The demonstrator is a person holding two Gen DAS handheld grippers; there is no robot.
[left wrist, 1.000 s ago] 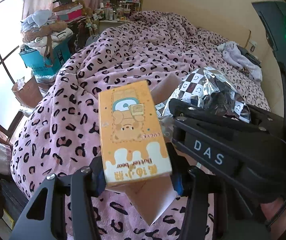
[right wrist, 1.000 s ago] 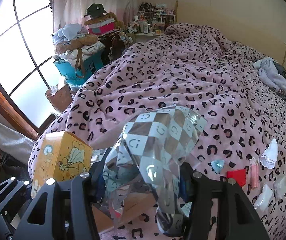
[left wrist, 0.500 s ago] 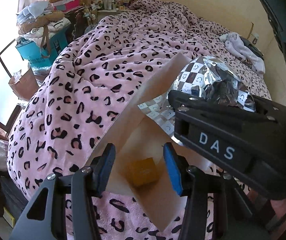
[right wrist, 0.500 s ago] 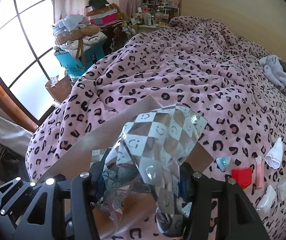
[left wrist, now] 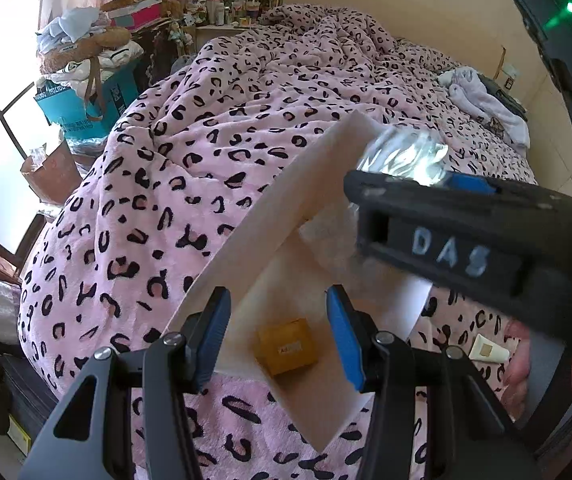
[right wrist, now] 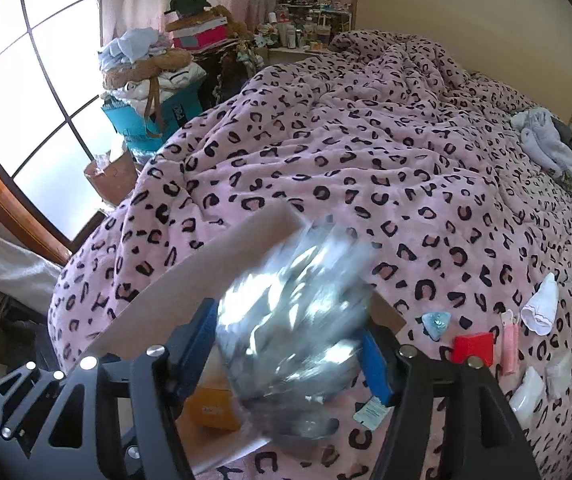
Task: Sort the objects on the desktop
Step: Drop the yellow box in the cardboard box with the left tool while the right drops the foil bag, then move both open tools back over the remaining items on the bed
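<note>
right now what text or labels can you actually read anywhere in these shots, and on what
"DAS": white letters on the right gripper, seen side-on from the left wrist.
Orange box in the paper bag: small label, too blurred.
Teal box by the window: white print, unreadable.
Black cap: white logo, too small.

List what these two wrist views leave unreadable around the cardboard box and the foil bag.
- Foil bag: motion-blurred in the right wrist view, so whether the right gripper grips it is unclear.
- Orange box label: too small in the left wrist view.
- Cardboard box right side: hidden by the right gripper's black body in the left wrist view.
- Red item on the blanket: too small to identify.
</note>
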